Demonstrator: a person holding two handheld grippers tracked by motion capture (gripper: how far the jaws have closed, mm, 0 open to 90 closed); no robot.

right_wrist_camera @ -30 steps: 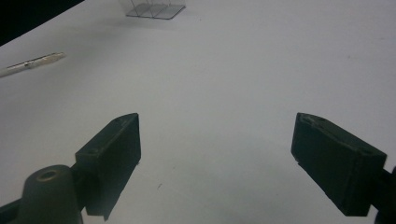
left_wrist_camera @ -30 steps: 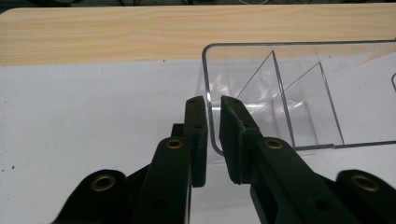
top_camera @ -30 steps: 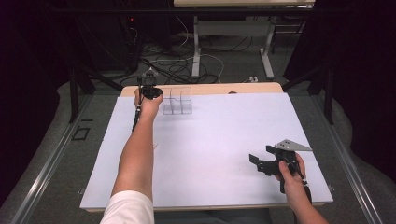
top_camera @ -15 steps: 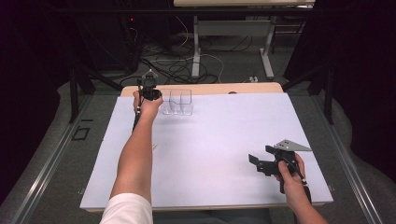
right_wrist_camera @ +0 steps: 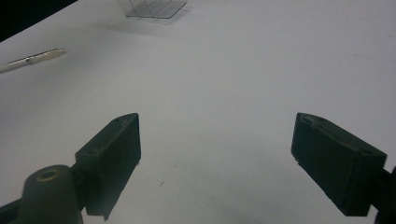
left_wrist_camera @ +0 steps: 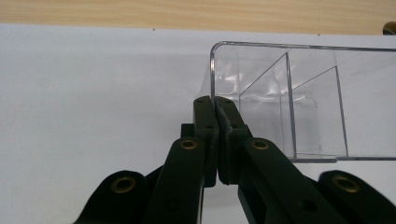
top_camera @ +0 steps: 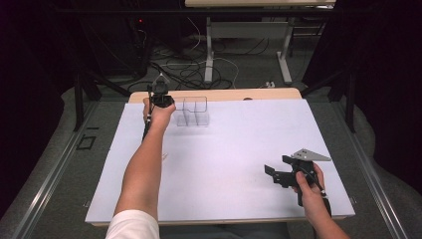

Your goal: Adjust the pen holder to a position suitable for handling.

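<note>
Stretching left arm (top_camera: pixel 144 164) toward organizer (top_camera: pixel 194 111)

A clear divided organizer (top_camera: pixel 194 111) stands near the far edge of the white surface (top_camera: pixel 239 149), with a pen (right_wrist_camera: pixel 31 58) lying to its near left. Between them and the right gripper (top_camera: pixel 272 174), the surface lies open.

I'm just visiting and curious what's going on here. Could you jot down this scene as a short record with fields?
Setting: white table, a person with a gripper in each hand
Left gripper: jaws shut on the wall of the clear divided box
Right gripper: jaws wide open, nothing between them, near the front right of the table
Clear divided box: upright, at the table's far side
Also there: a silver pen lying on the table
</note>
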